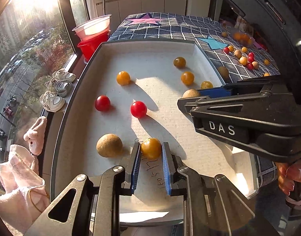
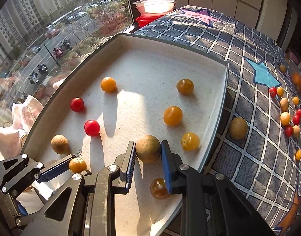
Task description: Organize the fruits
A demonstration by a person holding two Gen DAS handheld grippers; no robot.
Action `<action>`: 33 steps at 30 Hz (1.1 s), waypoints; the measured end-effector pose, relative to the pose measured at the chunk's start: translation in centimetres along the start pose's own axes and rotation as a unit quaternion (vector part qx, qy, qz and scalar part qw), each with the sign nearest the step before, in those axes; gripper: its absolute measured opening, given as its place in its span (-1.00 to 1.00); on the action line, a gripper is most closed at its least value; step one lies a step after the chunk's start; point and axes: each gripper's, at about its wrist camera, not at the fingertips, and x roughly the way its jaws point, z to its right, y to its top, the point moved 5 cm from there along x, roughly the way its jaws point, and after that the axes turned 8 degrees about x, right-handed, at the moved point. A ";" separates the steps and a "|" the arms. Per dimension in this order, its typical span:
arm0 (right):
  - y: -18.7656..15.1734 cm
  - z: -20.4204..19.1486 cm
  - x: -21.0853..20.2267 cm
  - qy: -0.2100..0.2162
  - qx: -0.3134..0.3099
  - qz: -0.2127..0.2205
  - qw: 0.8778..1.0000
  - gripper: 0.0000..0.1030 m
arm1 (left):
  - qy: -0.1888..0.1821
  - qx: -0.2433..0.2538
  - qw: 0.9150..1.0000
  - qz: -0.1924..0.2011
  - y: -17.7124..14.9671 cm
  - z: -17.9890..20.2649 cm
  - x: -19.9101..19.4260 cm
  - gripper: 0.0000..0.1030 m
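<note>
A white tray (image 1: 146, 45) holds several small fruits. My left gripper (image 1: 151, 149) is shut on a yellow tomato (image 1: 151, 147) low over the tray's near part; a tan longan (image 1: 109, 145) lies left of it. My right gripper (image 2: 147, 149) is shut on a tan longan (image 2: 147, 148) inside the tray (image 2: 226, 90); it shows at the right of the left wrist view (image 1: 191, 96). Two red tomatoes (image 1: 138, 109) (image 1: 102, 103) and other yellow ones (image 1: 123, 77) lie in the tray. The left gripper appears at lower left in the right wrist view (image 2: 76, 165).
More loose fruits (image 2: 288, 116) lie on the checked cloth (image 2: 248, 147) right of the tray; one longan (image 2: 238, 128) sits just outside the tray wall. A clear bowl on a red tub (image 1: 92, 27) stands by the window. Shoes (image 1: 57, 90) and pink cloth are left of the tray.
</note>
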 end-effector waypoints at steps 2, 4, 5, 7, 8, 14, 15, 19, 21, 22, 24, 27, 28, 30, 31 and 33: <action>0.2 0.2 -0.1 0.009 0.010 -0.002 1.000 -0.29 | -0.001 -0.001 1.000 0.001 0.1 0.0 -0.1 -0.56; 0.2 0.2 -0.3 0.011 0.015 -0.001 1.000 -0.24 | -0.003 -0.002 1.000 0.001 0.0 -0.1 -0.1 -0.56; 0.4 0.2 -0.4 0.009 0.016 0.001 1.000 -0.19 | -0.003 -0.002 1.000 0.001 0.0 -0.1 -0.1 -0.56; 0.6 0.4 -0.6 0.009 0.018 0.004 1.000 -0.16 | -0.003 -0.001 1.000 0.002 0.0 -0.1 -0.2 -0.56; 0.6 0.4 -0.8 0.010 0.021 0.007 1.000 -0.15 | -0.004 0.000 1.000 0.002 0.0 -0.2 -0.2 -0.56; 1.0 1.0 -3.2 0.001 0.027 0.030 0.999 -0.01 | -0.003 -0.008 1.000 0.028 0.0 -0.3 -1.0 0.49; 1.0 1.1 -3.7 -0.002 0.025 0.036 0.999 -0.01 | 0.002 -0.004 0.999 0.037 0.1 -0.2 -1.3 0.49; 0.9 1.6 -5.1 -0.004 0.031 0.045 0.999 0.00 | 0.000 -0.002 1.000 0.025 0.3 0.0 -1.2 0.49; 0.7 2.0 -5.7 -0.001 0.039 0.047 0.998 0.01 | -0.004 -0.005 1.000 0.020 0.4 0.0 -1.3 0.49; 0.6 2.3 -6.0 0.003 0.044 0.047 0.998 0.10 | -0.005 -0.006 1.000 0.019 0.4 0.0 -1.4 0.49; 0.2 2.7 -6.7 0.010 0.052 0.046 0.998 0.37 | -0.004 -0.006 1.000 0.015 0.6 0.1 -1.6 0.49; -0.5 3.3 -7.5 0.013 0.064 0.047 0.997 0.54 | 0.004 -0.007 1.000 0.013 0.7 0.1 -1.9 0.49; -0.7 3.5 -7.7 0.012 0.068 0.045 0.997 0.55 | 0.005 -0.007 1.000 0.012 0.8 0.1 -2.0 0.49; -1.1 3.9 -7.9 0.013 0.078 0.041 0.996 0.58 | 0.008 -0.009 1.000 0.011 0.8 0.1 -2.2 0.49; -1.3 4.1 -8.0 0.013 0.082 0.039 0.996 0.59 | 0.010 -0.010 1.000 0.011 0.8 0.1 -2.3 0.49; -1.8 4.4 -8.3 0.010 0.088 0.039 0.995 0.59 | 0.014 -0.009 1.000 0.009 0.6 0.1 -2.5 0.56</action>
